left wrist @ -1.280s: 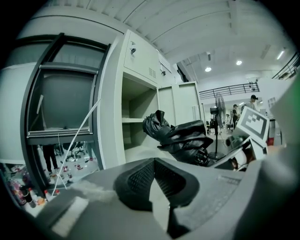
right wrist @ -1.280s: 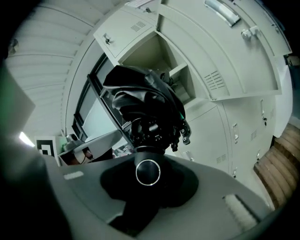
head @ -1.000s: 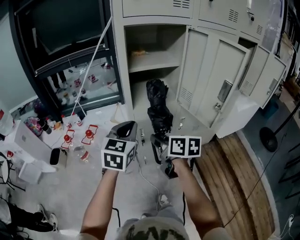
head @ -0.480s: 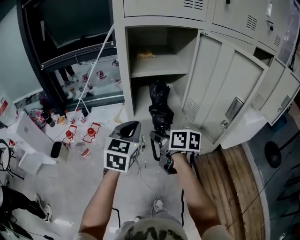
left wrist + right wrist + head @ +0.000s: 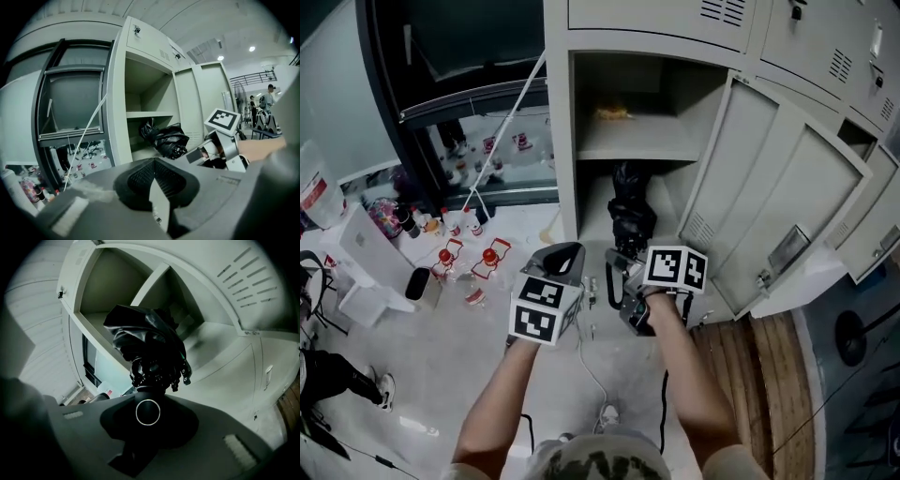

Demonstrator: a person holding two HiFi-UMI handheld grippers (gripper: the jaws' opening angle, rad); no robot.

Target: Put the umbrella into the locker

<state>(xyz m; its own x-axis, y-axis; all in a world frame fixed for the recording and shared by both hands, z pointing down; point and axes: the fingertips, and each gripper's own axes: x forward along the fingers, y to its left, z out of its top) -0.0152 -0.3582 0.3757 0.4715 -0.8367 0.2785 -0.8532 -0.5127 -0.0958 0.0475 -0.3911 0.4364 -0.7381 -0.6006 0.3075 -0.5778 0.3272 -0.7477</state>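
1. Jaws on my right gripper are pinched narrow on the handle of the folded black umbrella. Those of my left gripper are together with nothing between them, and it sits just to the left of the right one.
2. Biggest risk, as I judge it: I hold the umbrella only at its near end, so the bulky, loosely bunched canopy hangs out ahead of the grip. It could sag or swivel in the pads and drop low against the locker floor edge.
3. The loose folds and the rib tips near the handle could snag on the front edge of the shelf above, or on the frame at the left, if I come in too high or off-line.
4. The open door stands close on the right. A drift that way could knock my gripper or forearm against it.
5. Letting go too soon is the other danger. With most of its length outside, the umbrella would likely tip back out onto the floor.
6. Where it lies: the umbrella runs straight out from my right jaws toward the far side. Its handle is between the pads and the rib tips are just beyond them. Its far end reaches into the mouth of the lower compartment, below the shelf and left of the door. I cannot tell whether it touches anything inside.
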